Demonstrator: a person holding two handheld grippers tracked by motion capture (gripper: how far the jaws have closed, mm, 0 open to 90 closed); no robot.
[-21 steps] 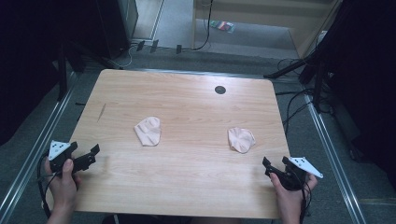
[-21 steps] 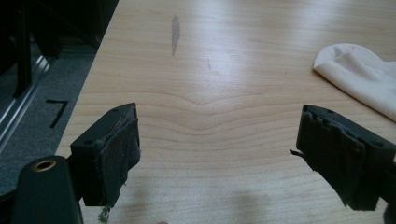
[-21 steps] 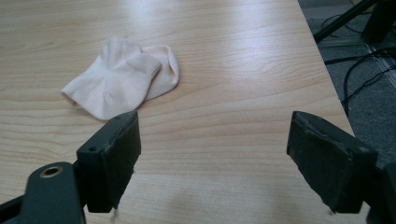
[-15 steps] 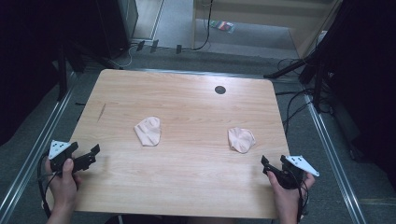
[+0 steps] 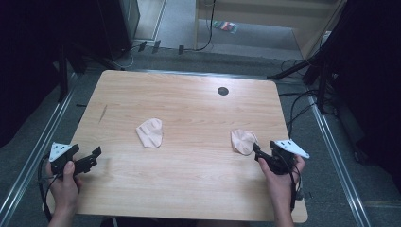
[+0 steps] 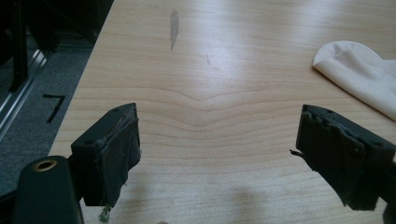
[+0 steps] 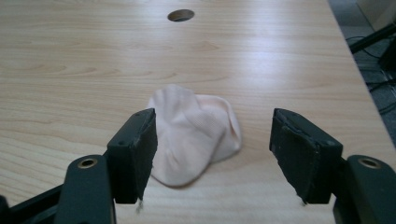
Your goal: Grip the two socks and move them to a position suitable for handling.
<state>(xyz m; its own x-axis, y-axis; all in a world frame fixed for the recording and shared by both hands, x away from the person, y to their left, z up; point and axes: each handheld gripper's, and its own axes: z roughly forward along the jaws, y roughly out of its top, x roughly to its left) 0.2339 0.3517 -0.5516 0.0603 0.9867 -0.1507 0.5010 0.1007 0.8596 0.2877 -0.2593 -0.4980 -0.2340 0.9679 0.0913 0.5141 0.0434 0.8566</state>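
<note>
Two pale pink socks lie crumpled on the wooden table point(image 5: 189, 189). The left sock point(image 5: 150, 133) lies left of centre; its edge point(image 6: 364, 74) shows at the upper right of the left gripper view. My left gripper point(image 5: 96, 155) is open near the table's left edge, well short of that sock, with bare wood between its jaws point(image 6: 219, 154). The right sock point(image 5: 243, 141) lies just ahead of my right gripper point(image 5: 258, 151). In the right gripper view that gripper point(image 7: 215, 149) is open, and the sock point(image 7: 196, 133) lies just beyond the gap, partly behind the left jaw.
A round cable hole point(image 5: 222, 91) sits near the table's far edge. A dark streak point(image 5: 103, 113) marks the wood at the left. Metal rails point(image 5: 28, 161) run along both sides, and cables point(image 5: 302, 104) lie on the floor at the right.
My right gripper has moved forward and slightly left, up to the near edge of the right sock. The left gripper has barely moved.
</note>
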